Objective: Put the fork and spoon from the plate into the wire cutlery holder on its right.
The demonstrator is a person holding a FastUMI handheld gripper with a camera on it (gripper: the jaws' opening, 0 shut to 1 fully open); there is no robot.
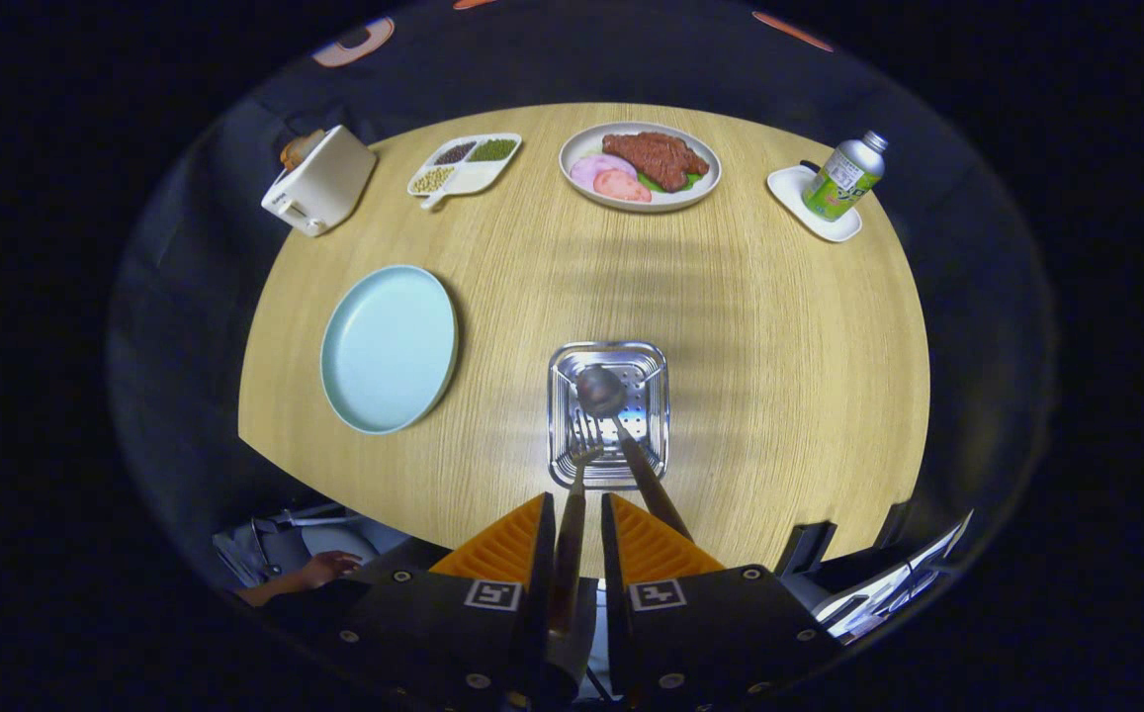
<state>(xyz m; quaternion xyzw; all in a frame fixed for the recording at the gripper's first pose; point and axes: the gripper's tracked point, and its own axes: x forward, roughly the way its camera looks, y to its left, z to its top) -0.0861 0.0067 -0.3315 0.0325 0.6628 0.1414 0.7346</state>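
Observation:
The metal wire cutlery holder (562,396) stands on the round wooden table just ahead of my fingers, seen from above. The spoon (601,391) stands in it bowl down, its handle leaning up past my right finger. My gripper (576,499) is shut on the fork (583,457). The fork's handle runs back between the orange fingers (507,549), and its tines point down over the holder's near rim. The pale blue plate (389,346) lies left of the holder with nothing on it.
Along the table's far side stand a white toaster (319,183), a divided dish of beans (463,163), a plate of meat (641,163) and a green bottle (843,176) on a white saucer. A person's hand (329,569) shows below the table's near edge.

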